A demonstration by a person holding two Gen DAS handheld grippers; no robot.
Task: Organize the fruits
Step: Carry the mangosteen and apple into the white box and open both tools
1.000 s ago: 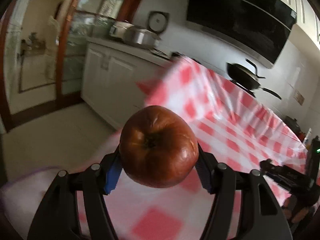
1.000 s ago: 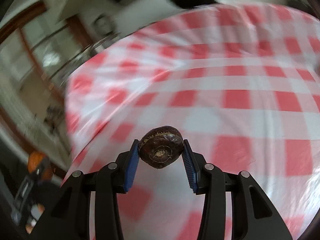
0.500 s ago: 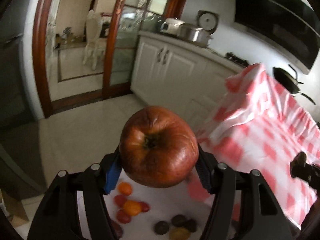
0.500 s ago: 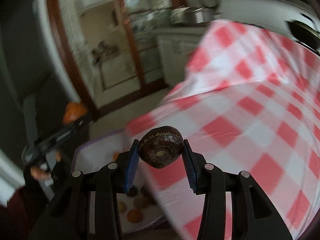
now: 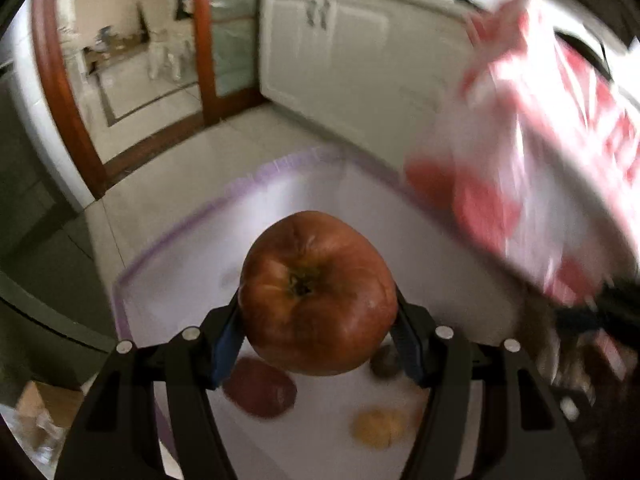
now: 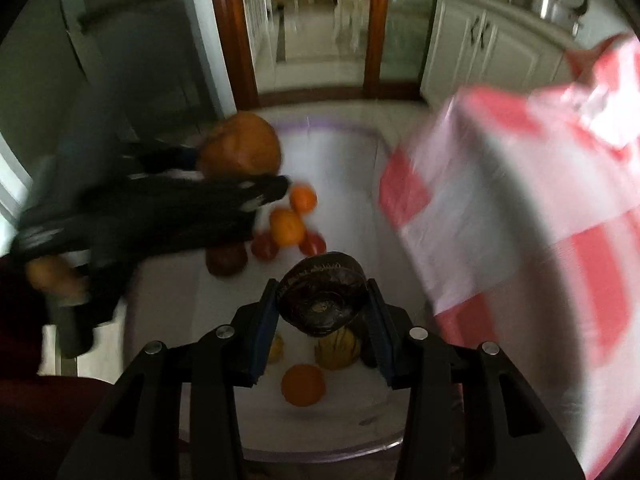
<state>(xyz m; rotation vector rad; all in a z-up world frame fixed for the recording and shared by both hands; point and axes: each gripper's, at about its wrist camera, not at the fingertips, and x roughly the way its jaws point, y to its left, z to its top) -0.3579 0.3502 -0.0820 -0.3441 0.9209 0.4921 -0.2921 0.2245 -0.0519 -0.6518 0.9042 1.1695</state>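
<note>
Both grippers have swung off the checked tablecloth (image 6: 520, 216) since a sec ago and now hang over a white tray (image 5: 192, 264) w/ a purple rim that sits on the floor by the table's edge; earlier the views looked across the cloth, not down at the tray.

L gripper (image 5: 318, 330): fingers set at a middling width, blue pads pressed on both sides of a red apple (image 5: 318, 292), stem end facing the camera. Apple is held in the air above the tray's near half, not touching it. Under it on the tray: a dark red fruit (image 5: 260, 388) near the tray's left edge, a yellowish fruit (image 5: 378, 426) just right of that, and a small brownish one (image 5: 382, 362) partly hidden behind the right finger. All blurred, kind can't be told.

R gripper (image 6: 322, 312): fingers narrow, clamped on a dark brown wrinkled fruit (image 6: 322, 294), also up off the tray. Below it on the tray's near end: an orange fruit (image 6: 303, 385) and a yellow ribbed one (image 6: 338, 346). Toward the tray's middle a cluster of orange and red fruits (image 6: 286, 226), close together, some touching. In the right view the L gripper reaches in from the tray's left edge w/ the apple over the far left corner; motion blur hides detail.

Cloth hangs down along the tray's right edge.
</note>
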